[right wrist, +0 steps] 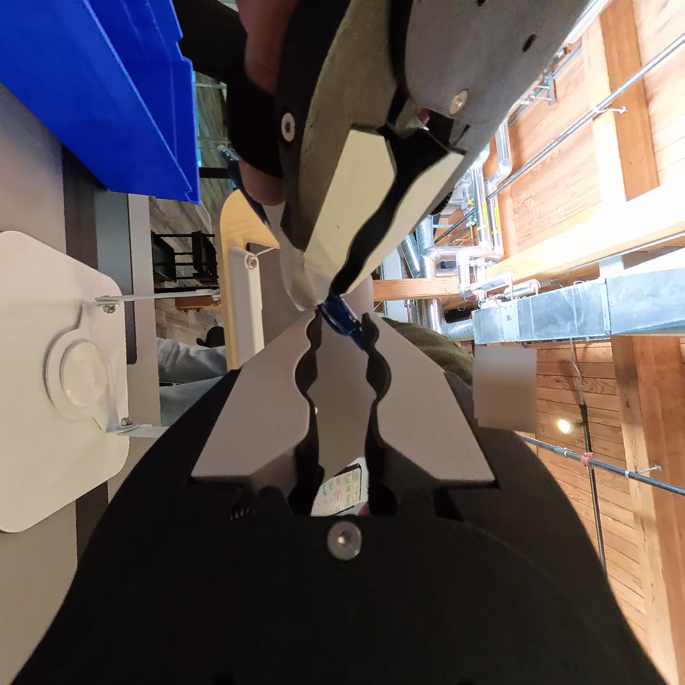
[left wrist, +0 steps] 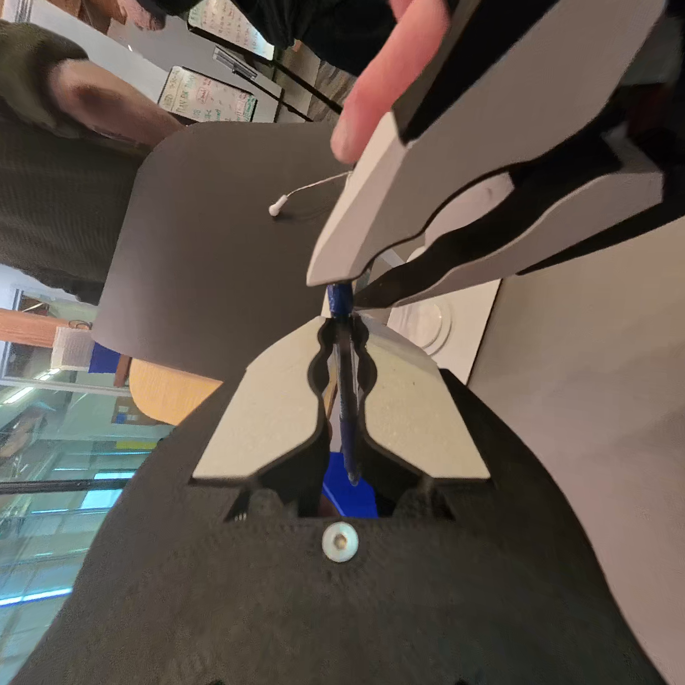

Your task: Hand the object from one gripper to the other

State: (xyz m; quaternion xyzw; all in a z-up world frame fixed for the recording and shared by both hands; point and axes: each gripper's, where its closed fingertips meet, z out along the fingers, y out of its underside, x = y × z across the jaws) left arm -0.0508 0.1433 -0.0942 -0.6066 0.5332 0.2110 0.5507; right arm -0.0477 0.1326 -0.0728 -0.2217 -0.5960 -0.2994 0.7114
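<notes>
A blue pen (left wrist: 348, 407) lies lengthwise between the fingers of my left gripper (left wrist: 343, 320), which is shut on it. The pen's end sticks out past the fingertips. My right gripper (left wrist: 339, 293) comes in from the upper right, and its tips stand on either side of that end. In the right wrist view, my right gripper (right wrist: 340, 318) is open, with the pen end (right wrist: 339, 315) slanting between its tips. The left gripper (right wrist: 322, 300) reaches down from above, closed on the pen.
A dark table top (left wrist: 207, 241) carries a white cable with a plug (left wrist: 276, 211). A white mounting plate (right wrist: 55, 370) and a blue bin (right wrist: 92, 92) are at the left. A person's olive sleeve (left wrist: 37, 148) and a hand (left wrist: 381, 74) are close by. Whiteboards (left wrist: 207, 96) stand behind. Both grippers' tips are close together, under 4 cm apart.
</notes>
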